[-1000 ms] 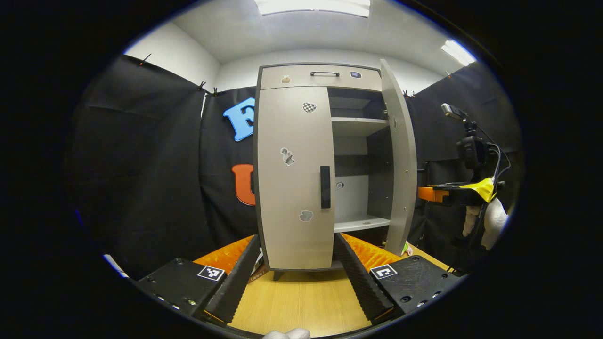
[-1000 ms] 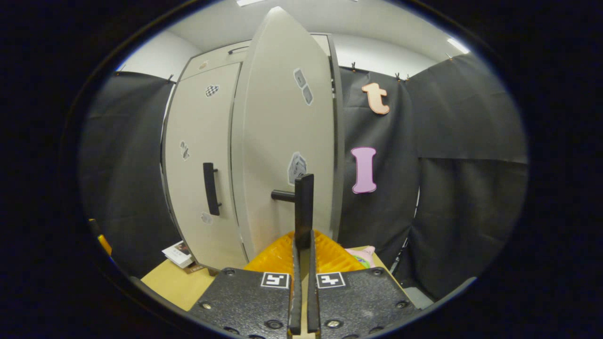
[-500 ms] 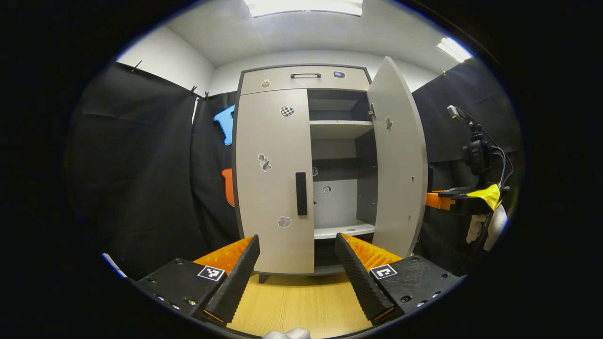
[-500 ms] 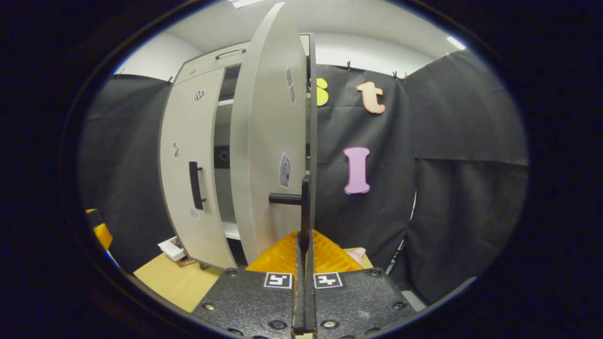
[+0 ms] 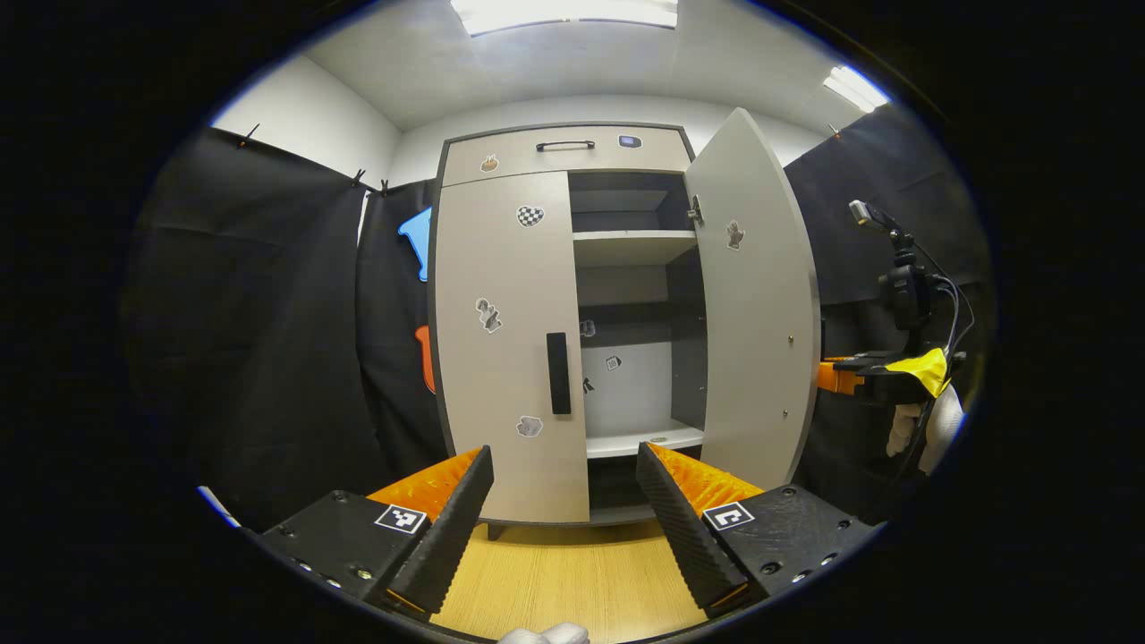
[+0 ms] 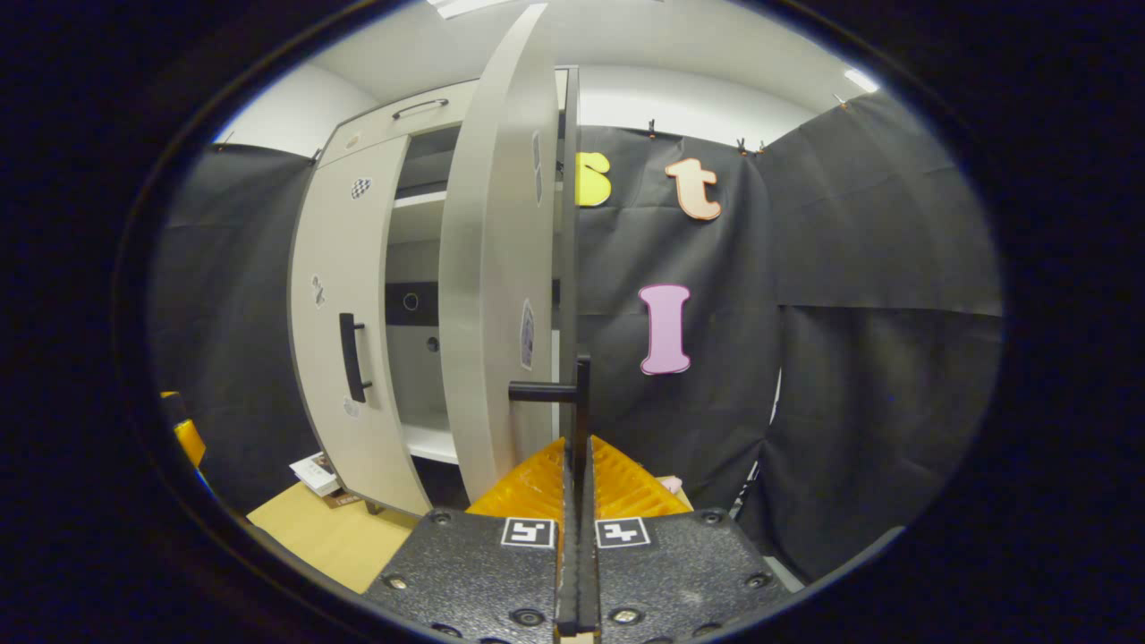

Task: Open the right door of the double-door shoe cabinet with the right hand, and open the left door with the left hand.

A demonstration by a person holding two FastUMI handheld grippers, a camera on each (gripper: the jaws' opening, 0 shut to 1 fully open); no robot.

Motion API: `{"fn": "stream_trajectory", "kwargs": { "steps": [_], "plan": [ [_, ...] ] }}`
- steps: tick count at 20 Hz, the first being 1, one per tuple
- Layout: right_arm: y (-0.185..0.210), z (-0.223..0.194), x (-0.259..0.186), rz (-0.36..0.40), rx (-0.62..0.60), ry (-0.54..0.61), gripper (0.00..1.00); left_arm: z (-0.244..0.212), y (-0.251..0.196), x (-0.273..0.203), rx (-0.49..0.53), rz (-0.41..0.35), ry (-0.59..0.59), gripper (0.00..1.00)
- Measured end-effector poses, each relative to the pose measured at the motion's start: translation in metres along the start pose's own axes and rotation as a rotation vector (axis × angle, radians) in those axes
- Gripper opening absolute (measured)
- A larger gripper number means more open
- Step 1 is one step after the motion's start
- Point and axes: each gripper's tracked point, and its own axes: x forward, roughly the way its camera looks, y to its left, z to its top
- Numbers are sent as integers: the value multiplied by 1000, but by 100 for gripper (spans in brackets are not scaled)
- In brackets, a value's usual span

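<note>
Now right door (image 5: 756, 304) wider open

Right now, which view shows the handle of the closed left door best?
The left gripper view: the left door handle faces the camera, centered on the left door. The right gripper view shows it small, from the side.

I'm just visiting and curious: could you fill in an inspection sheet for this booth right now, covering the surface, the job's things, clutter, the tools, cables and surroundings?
Surface: wooden floor under the cabinet, bare in front.
Job's things: shoe cabinet; right door swung open, left door closed, its left door handle untouched.
Clutter: small box by the cabinet foot.
Tools: right tool shut on the right door handle; left tool open, short of the left door.
Cables: black cable by a camera stand.
Surroundings: black cloth walls, ceiling lights.
</note>
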Motion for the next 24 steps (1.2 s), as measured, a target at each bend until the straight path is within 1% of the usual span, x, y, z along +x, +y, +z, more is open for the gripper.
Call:
{"fn": "stream_trajectory", "kwargs": {
  "steps": [7, 10, 11, 12, 13, 15, 17, 18, 19, 21, 22, 24],
  "plan": [
    [-2, 1, -7, -43, 29, 0, 4, -3, 20, -2, -8, -2, 1, 96],
    [-8, -1, -19, -87, 12, 20, 8, -4, 35, -1, 4, 0, -4, 96],
    [-8, 3, -26, -100, 9, 16, 17, -5, 40, -1, 4, 0, -6, 96],
    [-9, 7, -33, -123, 11, 10, 22, -5, 45, 0, 3, -1, -7, 96],
    [-13, 11, -42, -152, 13, -2, 23, -7, 53, 0, 4, 6, -5, 96],
    [-1, 17, -59, -150, 21, -19, 47, -10, 67, 1, 11, 12, -2, 96],
    [17, 16, -75, -135, 18, -35, 64, -14, 77, 4, 13, 6, 6, 96],
    [28, 15, -82, -124, 19, -44, 81, -15, 81, 5, 14, 0, 8, 96],
    [42, 13, -90, -110, 16, -55, 88, -16, 84, 6, 18, -8, 9, 96],
    [63, 7, -100, -99, 8, -82, 98, -17, 90, 9, 33, -14, 12, 96],
    [76, 0, -104, -85, 4, -81, 100, -16, 92, 11, 37, -13, 10, 96],
    [98, -14, -109, -45, 8, -63, 100, -17, 93, 17, 28, -14, 11, 96]
  ]
}}
